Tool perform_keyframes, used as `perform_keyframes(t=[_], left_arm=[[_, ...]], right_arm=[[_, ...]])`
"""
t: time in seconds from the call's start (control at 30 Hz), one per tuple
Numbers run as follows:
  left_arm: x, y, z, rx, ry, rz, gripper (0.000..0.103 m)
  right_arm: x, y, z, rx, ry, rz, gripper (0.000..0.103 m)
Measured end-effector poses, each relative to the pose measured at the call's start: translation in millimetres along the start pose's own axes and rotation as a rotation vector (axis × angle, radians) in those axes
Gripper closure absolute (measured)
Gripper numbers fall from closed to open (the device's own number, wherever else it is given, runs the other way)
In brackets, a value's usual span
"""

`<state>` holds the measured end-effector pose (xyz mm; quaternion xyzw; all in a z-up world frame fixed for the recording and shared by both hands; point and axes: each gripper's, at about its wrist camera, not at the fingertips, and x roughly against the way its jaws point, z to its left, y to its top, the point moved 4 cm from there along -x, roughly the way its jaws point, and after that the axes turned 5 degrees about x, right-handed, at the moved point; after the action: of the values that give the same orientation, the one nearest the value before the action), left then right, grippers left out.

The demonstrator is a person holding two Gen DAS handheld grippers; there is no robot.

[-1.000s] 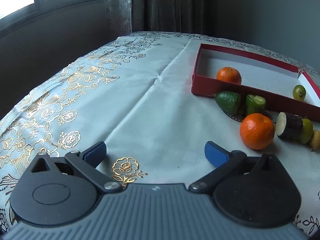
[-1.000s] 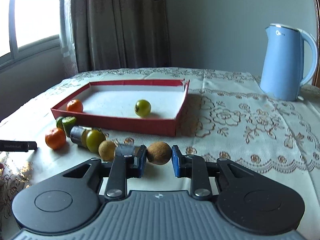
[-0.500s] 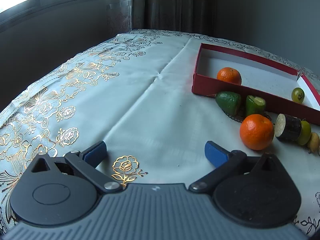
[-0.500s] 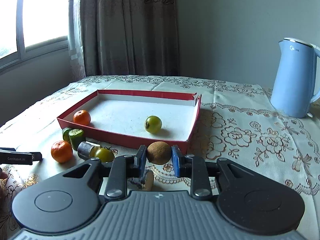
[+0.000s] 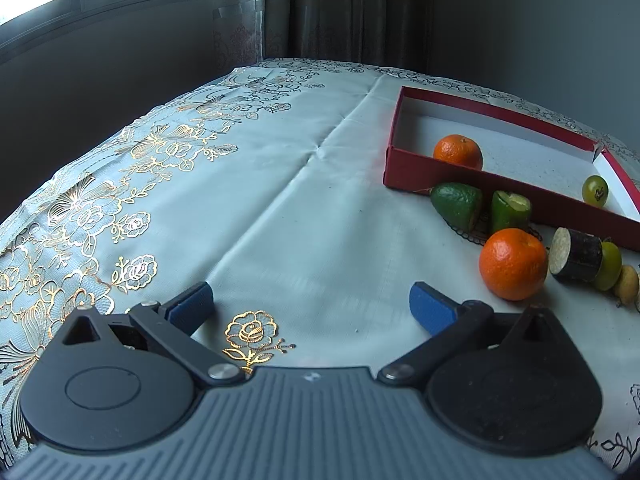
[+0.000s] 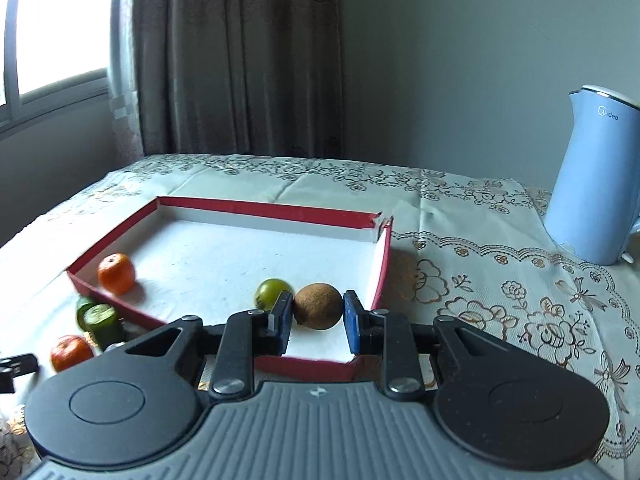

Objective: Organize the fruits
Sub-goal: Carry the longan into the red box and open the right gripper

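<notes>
1. Currently, the right gripper is clamped on a brown round fruit, with one blue pad pressed against each side of it.
2. The brown round fruit is held above the white floor of the red tray, close to the tray's near right corner.
3. Inside the red tray lie an orange mandarin near the left wall and a green round fruit just beside the right gripper's left pad.
4. The left gripper has its jaws wide apart with nothing between them; it hovers over the patterned tablecloth.
5. Outside the red tray, along its near wall, lie a green avocado piece, a cut green piece, a second mandarin, a dark cylindrical piece with a pale cut end, a green fruit touching that piece, and a small tan fruit.
6. A blue kettle stands on the tablecloth, well apart from the red tray, to its right.
7. A curtain hangs behind the table.
</notes>
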<state>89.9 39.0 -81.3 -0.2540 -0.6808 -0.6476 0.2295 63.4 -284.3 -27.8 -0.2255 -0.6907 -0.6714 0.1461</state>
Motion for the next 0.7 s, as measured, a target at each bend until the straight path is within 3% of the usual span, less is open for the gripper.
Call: perform_keyframes(t=[0.3,0.7], left_arm=[[0,0,0,0.001,0.0,0.0,0.0],[0,0,0,0.0,0.0,0.0,0.0]], right_arm=[[-38,-1,-7,-0.005,-0.026,0.067,0.077],[-63,-4,-3,-0.002,-0.047,0.094,0.077]])
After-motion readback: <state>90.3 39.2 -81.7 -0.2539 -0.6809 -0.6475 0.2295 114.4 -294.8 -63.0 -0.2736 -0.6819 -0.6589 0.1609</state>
